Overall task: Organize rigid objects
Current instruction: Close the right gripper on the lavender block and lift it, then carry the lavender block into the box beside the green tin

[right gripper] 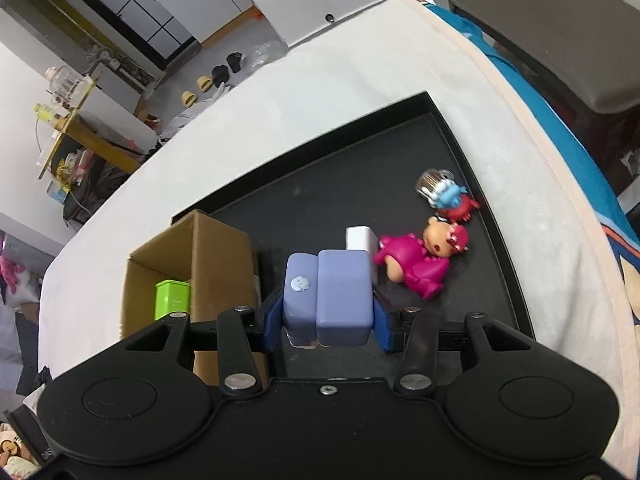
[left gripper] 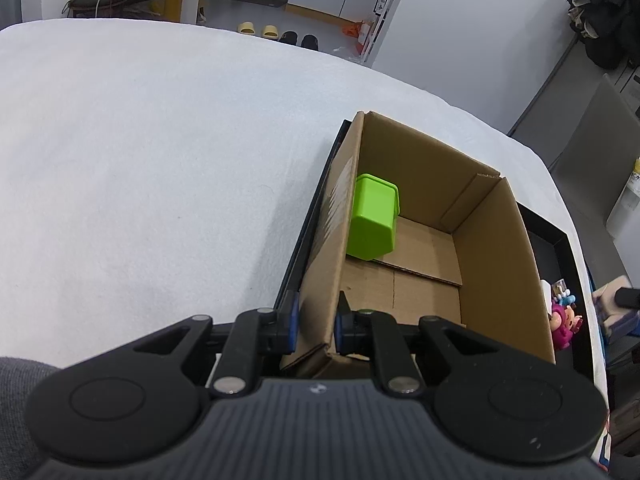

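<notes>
An open cardboard box (left gripper: 492,236) stands on a black tray (right gripper: 400,160), with a green plastic cup (left gripper: 374,218) lying against its left wall. My left gripper (left gripper: 316,326) is shut on the box's near left wall. The box (right gripper: 224,256) and the green cup (right gripper: 173,298) also show in the right wrist view. My right gripper (right gripper: 326,322) is shut on a purple blocky toy (right gripper: 332,292) and holds it above the tray, beside the box. A pink figurine (right gripper: 416,264), a white block (right gripper: 360,238) and a small blue-and-red toy (right gripper: 450,198) lie on the tray.
The tray sits on a table covered with a white cloth (left gripper: 160,160). The pink figurine (left gripper: 564,324) shows at the tray's right edge in the left wrist view. A grey chair (right gripper: 560,40) stands beyond the table's right side.
</notes>
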